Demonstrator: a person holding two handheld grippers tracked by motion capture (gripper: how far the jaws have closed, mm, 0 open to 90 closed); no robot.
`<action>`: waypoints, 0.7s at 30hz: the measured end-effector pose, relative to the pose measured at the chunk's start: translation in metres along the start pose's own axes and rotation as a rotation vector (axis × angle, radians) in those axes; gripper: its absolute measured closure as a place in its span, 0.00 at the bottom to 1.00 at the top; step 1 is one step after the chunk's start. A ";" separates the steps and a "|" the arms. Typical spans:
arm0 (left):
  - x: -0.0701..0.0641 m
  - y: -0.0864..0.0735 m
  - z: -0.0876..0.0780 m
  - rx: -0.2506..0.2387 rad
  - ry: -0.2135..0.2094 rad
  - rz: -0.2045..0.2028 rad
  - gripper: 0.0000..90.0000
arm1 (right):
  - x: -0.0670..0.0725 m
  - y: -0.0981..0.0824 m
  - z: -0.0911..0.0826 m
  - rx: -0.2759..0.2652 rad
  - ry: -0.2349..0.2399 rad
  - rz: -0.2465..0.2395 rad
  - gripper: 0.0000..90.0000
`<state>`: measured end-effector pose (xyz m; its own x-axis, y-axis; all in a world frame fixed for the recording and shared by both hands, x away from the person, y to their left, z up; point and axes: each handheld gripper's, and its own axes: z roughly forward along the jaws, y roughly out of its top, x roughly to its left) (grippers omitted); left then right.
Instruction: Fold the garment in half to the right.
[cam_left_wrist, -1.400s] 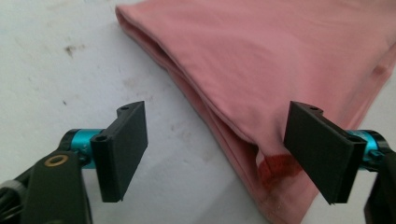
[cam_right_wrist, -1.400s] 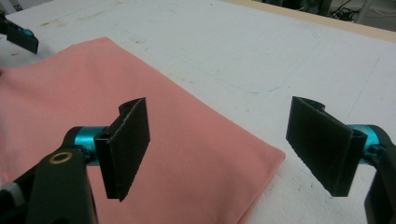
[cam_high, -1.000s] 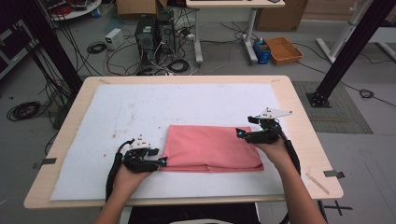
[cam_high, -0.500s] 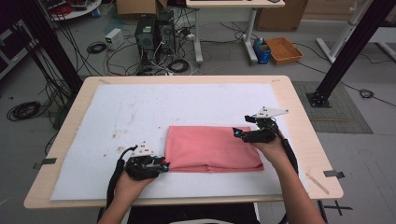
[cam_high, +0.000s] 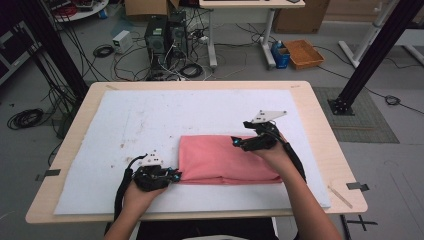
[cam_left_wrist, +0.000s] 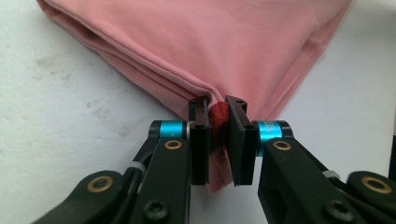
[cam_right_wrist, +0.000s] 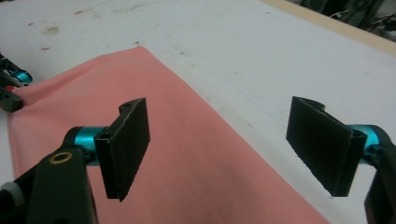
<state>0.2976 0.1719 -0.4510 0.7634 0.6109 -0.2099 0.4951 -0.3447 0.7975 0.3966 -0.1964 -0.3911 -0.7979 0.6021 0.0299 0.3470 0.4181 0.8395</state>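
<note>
A pink cloth (cam_high: 225, 160) lies folded into a rectangle on the white mat (cam_high: 150, 120). My left gripper (cam_high: 175, 175) is at its near left corner. In the left gripper view the left gripper (cam_left_wrist: 218, 116) has just been closing and its pads now pinch the bunched corner of the cloth (cam_left_wrist: 210, 42). My right gripper (cam_high: 235, 142) hovers over the cloth's far edge, right of the middle. In the right gripper view the right gripper (cam_right_wrist: 224, 135) stands wide open above the cloth (cam_right_wrist: 196, 163) with nothing between its jaws, and the left gripper (cam_right_wrist: 9, 88) shows at the far left.
The mat covers most of the wooden table (cam_high: 320, 130), with bare mat beyond and left of the cloth. A thin stick (cam_high: 340, 196) lies near the table's front right corner. Behind the table, computer towers (cam_high: 165, 35), cables and an orange box (cam_high: 305, 52) sit on the floor.
My right gripper has moved left along the cloth's far edge, still open. The left gripper stayed in place and its jaws closed on the cloth's corner.
</note>
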 end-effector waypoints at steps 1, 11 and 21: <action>0.001 0.000 -0.001 -0.012 -0.006 0.001 0.89 | 0.003 0.005 0.005 0.013 0.008 -0.013 0.24; 0.004 0.001 -0.004 -0.078 -0.073 -0.020 0.90 | 0.025 0.048 0.062 0.103 0.087 -0.049 0.24; 0.004 0.001 -0.004 -0.068 -0.078 -0.027 0.90 | 0.054 0.073 0.141 0.226 0.146 -0.086 0.29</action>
<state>0.2998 0.1768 -0.4492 0.7818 0.5606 -0.2731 0.4883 -0.2781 0.8272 0.4481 -0.0378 -0.4050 -0.8859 0.4605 0.0554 0.3630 0.6140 0.7009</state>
